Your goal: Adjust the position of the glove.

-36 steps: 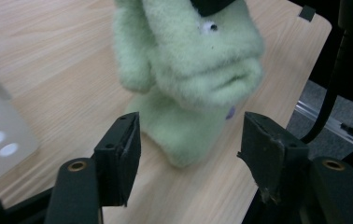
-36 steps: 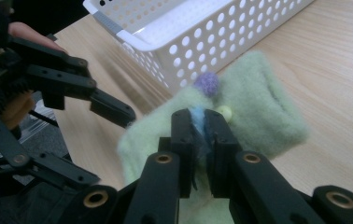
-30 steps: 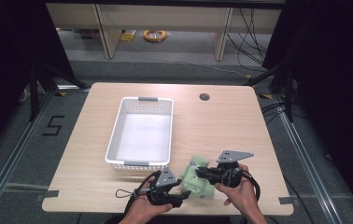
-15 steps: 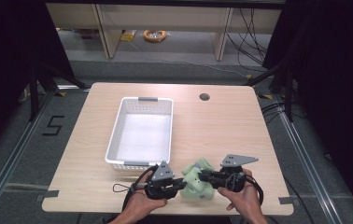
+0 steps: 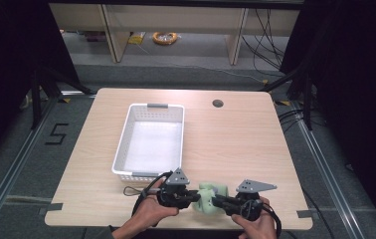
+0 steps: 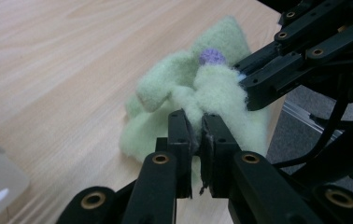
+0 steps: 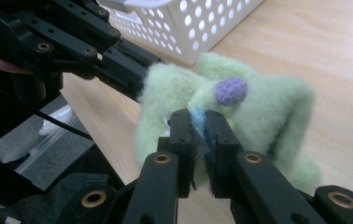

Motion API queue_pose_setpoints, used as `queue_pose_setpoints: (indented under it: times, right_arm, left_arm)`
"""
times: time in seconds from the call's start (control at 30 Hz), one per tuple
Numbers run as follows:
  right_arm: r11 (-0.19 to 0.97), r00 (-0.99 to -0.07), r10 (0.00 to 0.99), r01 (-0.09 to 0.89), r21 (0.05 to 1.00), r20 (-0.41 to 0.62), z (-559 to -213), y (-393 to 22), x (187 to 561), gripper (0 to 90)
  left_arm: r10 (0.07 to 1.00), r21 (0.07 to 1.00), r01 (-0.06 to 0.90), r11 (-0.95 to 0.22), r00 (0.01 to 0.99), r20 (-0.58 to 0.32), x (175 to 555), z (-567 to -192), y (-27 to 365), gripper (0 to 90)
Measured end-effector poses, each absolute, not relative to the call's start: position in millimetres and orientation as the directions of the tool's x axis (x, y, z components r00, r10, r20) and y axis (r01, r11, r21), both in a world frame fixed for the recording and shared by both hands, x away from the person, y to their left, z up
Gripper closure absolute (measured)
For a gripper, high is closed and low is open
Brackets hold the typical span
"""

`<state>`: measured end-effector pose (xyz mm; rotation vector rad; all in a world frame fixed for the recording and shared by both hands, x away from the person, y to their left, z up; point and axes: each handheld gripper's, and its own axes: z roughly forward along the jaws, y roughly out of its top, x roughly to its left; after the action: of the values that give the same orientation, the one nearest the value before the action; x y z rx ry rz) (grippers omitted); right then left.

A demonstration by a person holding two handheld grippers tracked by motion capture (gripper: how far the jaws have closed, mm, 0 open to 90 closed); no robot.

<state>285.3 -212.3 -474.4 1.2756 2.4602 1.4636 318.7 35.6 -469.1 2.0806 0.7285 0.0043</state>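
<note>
Pale wood bench (image 5: 235, 139), dark room around it, shelving and a cable coil on the floor beyond. Green fleece cloth (image 5: 209, 197) sits near the bench's near edge, bunched up between the two tools, pinched from both sides.

Left tool (image 5: 192, 197): jaws nearly closed on a fold of the cloth; left gripper view shows the fleece (image 6: 198, 100) squeezed between its tips, with a small purple knit dot (image 6: 212, 56) just above and the other tool's black jaws biting the cloth from the upper right of its own. Bench edge and grey floor visible past that.

Right tool (image 5: 219, 201): jaws narrow, clamped on the cloth too; right gripper view (image 7: 198, 135) shows a light blue bit caught between the tips, not visible from the high view. Purple dot (image 7: 230, 90) sits just above its tips; left tool's jaws enter the cloth from the upper left.

White perforated basket (image 5: 148, 144) stands just ahead of the left tool, its corner wall (image 7: 198, 28) close behind the cloth in the right gripper view. Basket inside looks bare from the high view. Round hole (image 5: 218, 103) in the bench well beyond both tools.
</note>
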Motion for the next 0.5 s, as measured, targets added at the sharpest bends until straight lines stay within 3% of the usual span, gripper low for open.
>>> queue_pose_setpoints:
  times: [0.17,0.3,0.43,0.47,0.5]
  right_arm:
    - [0.225,-0.647,0.642,0.673,0.705,0.412,-486.7,-209.0,286.4,79.3]
    - [0.237,-0.648,0.645,0.674,0.7,0.405,-491.5,-210.5,290.3,69.0]
    - [0.225,-0.637,0.662,0.671,0.707,0.394,-476.6,-216.8,286.3,65.4]
    - [0.261,-0.667,0.68,0.61,0.749,0.306,-471.0,-224.8,290.7,65.5]
    - [0.261,-0.667,0.68,0.61,0.749,0.306,-471.0,-224.8,290.7,65.5]
  left_arm:
    - [0.515,0.74,0.525,-0.421,0.81,-0.281,324.4,-481.4,39.5,82.1]
    - [0.528,0.726,0.55,-0.413,0.794,-0.301,332.5,-488.2,42.2,81.4]
    - [0.531,0.724,0.552,-0.413,0.792,-0.301,333.5,-488.7,43.1,81.2]
    - [0.535,0.721,0.555,-0.414,0.789,-0.301,333.5,-489.4,42.7,81.1]
    - [0.535,0.721,0.555,-0.414,0.789,-0.301,333.5,-489.4,42.7,81.1]
